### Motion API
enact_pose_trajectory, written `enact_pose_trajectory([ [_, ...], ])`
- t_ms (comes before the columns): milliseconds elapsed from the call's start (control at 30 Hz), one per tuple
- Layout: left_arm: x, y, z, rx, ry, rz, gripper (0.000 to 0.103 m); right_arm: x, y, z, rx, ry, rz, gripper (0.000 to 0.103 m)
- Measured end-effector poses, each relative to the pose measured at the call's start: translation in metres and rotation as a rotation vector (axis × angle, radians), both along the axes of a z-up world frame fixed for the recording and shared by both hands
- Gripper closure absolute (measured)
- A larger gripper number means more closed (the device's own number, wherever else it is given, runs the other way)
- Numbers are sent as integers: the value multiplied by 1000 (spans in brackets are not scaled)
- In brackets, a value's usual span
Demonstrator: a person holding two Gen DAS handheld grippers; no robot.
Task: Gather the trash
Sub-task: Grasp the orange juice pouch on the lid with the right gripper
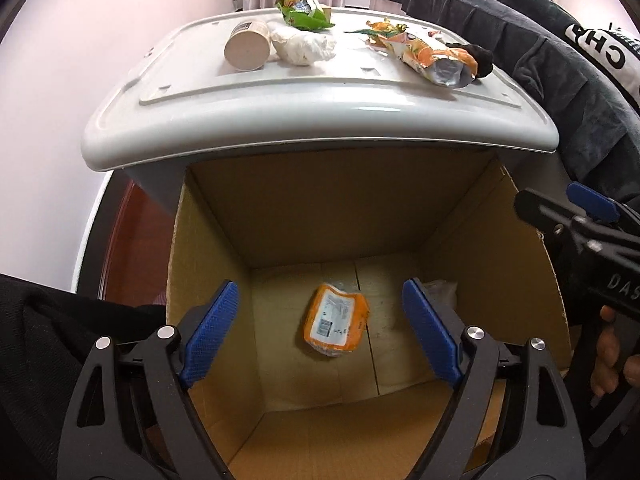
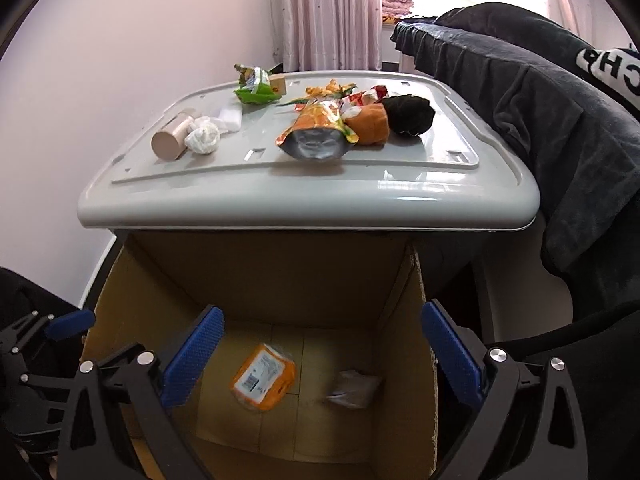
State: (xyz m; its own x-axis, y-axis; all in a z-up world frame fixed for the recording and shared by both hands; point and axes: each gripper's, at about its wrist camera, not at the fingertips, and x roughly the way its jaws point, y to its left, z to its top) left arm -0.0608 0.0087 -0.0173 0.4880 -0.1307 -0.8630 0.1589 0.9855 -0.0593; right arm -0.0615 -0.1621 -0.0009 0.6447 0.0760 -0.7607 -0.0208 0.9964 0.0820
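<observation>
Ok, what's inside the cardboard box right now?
On the cardboard box floor lie an orange packet and a crumpled clear wrapper. The near corners are hidden behind the gripper fingers.

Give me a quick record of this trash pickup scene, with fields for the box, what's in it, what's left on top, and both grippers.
container: open brown cardboard box
inside: orange labelled packet; blurred clear plastic wrapper
still on grey plastic lid: beige paper cup, crumpled white tissue, green wrapper, orange foil pouch
left hand-held gripper: open, empty
right hand-held gripper: open, empty
</observation>
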Motion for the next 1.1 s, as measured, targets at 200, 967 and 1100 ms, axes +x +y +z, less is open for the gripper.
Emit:
enact_pose_trajectory([
  [200,3,5,-1,-12,12,26,21,3,-6,3,31,-3,-19,6],
  [967,9,20,-13,-37,52,78,21,210,-39,2,552,299,-41,20],
  [1100,8,22,-14,-45,59,81,21,230,-15,-1,496,337,-31,20],
])
